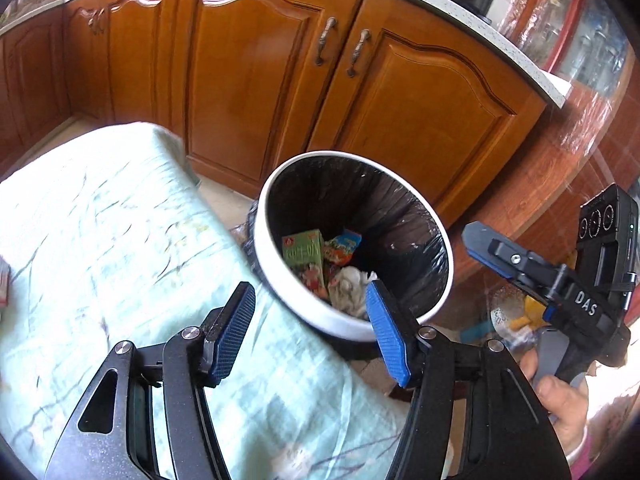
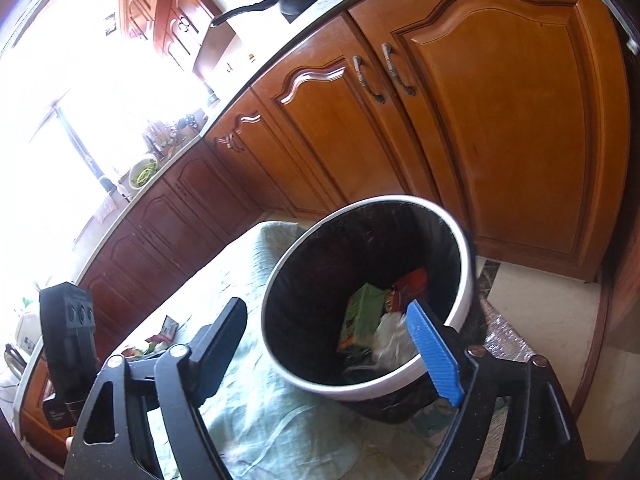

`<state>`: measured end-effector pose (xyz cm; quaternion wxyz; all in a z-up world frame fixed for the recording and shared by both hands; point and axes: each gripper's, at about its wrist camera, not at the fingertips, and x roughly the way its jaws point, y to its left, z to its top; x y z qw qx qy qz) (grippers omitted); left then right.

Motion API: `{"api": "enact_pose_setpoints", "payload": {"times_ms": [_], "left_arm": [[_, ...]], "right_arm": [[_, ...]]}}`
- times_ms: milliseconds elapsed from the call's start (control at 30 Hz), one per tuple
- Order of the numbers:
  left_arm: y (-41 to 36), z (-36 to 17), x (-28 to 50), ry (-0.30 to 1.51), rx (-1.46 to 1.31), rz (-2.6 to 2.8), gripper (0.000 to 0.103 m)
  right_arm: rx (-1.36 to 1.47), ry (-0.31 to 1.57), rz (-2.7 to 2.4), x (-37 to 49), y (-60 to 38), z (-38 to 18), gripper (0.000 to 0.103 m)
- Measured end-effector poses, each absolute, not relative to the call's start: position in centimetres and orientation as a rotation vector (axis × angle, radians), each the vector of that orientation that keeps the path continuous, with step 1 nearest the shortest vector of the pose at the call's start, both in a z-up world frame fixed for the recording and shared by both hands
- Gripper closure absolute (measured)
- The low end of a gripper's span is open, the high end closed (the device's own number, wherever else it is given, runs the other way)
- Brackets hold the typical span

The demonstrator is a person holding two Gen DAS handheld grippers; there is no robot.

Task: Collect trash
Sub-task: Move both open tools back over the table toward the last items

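Both tongs hang released and empty over the bin (image 1: 280, 240): your left tongs (image 1: 308, 328) near its rim, your right tongs (image 2: 328, 344) wider. Green carton (image 1: 304, 256), wrappers and crumpled tissue (image 1: 352, 284) lie inside, beside the surface's corner.

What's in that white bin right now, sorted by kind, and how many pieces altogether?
Inside the white bin, as far as these views show:
Green carton: 1
Red and orange snack wrapper: 1
Crumpled white paper or plastic: 1
Total: 3 pieces visible; anything buried beneath them cannot be seen.
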<state>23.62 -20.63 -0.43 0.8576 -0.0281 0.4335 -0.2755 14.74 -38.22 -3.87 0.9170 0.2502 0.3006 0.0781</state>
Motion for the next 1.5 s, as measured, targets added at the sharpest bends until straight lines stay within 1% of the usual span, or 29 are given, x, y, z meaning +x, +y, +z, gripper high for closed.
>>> {"api": "enact_pose_setpoints", "payload": {"times_ms": [200, 733, 1000, 1367, 1433, 1500], "left_arm": [[-15.4, -1.9, 21.4, 0.932, -0.137, -0.506, 0.044], [-3.5, -4.2, 16.8, 0.943, -0.302, -0.311, 0.044], [0.6, -4.5, 15.6, 0.934, -0.334, -0.251, 0.044], [6.4, -3.5, 15.6, 0.888, -0.421, -0.144, 0.044], [7.4, -3.2, 16.0, 0.881, -0.453, -0.120, 0.039], [8.3, -3.0, 16.6, 0.872, -0.483, -0.097, 0.038]], "right_arm": [[0.512, 0.645, 0.236, 14.2, -34.7, -4.6, 0.011], [0.430, 0.734, 0.387, 13.9, -25.7, -6.4, 0.010], [0.370, 0.765, 0.446, 14.7, -22.5, -6.5, 0.010], [0.226, 0.794, 0.538, 18.4, -17.8, -5.7, 0.010], [0.209, 0.798, 0.546, 19.1, -17.2, -5.7, 0.010], [0.197, 0.801, 0.552, 19.8, -16.7, -5.8, 0.010]]}}
